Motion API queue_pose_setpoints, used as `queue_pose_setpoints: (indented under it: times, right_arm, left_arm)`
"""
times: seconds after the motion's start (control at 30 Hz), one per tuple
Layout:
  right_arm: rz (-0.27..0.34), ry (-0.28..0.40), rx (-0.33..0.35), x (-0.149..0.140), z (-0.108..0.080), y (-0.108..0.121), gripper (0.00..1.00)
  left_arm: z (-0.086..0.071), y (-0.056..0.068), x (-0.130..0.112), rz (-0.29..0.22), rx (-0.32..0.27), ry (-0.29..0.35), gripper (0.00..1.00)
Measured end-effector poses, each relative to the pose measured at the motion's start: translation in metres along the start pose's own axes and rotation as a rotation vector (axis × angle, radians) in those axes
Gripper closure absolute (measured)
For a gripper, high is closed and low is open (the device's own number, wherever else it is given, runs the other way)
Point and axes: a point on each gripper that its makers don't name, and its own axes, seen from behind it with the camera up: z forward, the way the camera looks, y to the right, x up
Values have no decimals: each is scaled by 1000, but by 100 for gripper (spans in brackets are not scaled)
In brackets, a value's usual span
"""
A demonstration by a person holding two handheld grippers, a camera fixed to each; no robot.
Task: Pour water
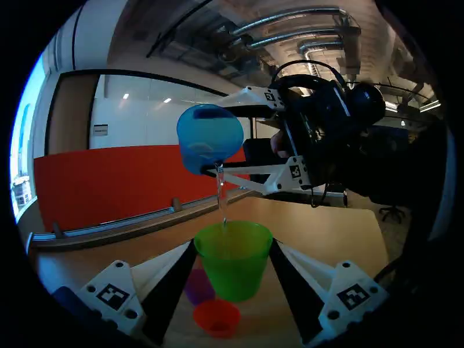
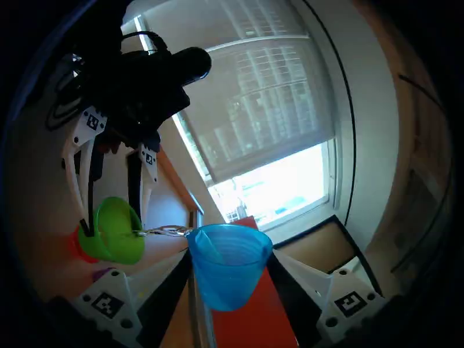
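The left gripper [image 1: 232,250] is clamped on an upright green cup [image 1: 234,269], held over the wooden table [image 1: 325,232]. Above it, the right gripper [image 2: 230,259] grips a blue cup [image 2: 227,278] tipped toward the green one, and a thin stream of water [image 1: 220,191] falls from its lip into the green cup. A purple cup [image 1: 198,286] and an orange cup [image 1: 216,318] show just below the green one.

Office, open-plan look: exposed ceiling ducts [image 1: 290,29], glass partition [image 1: 145,116] over a red wall panel [image 1: 104,185] far left, office chair [image 1: 393,211] far right, wooden table [image 1: 325,226], blinded window [image 2: 261,98].
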Motion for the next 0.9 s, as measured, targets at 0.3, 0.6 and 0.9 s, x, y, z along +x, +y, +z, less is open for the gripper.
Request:
queue_pose_setpoints:
  times: [0.3, 0.6, 0.9]
  right_arm:
    - [-36, 4, -12, 3, -2, 3, 10]
    - [-68, 5, -22, 6, -3, 5, 10]
    - [-105, 4, -30, 8, -3, 5, 10]
  left_arm:
    - [0, 0, 0, 0, 2, 2, 11]
    - [1, 1, 0, 0, 1, 1, 11]
    - [0, -1, -2, -1, 2, -1, 11]
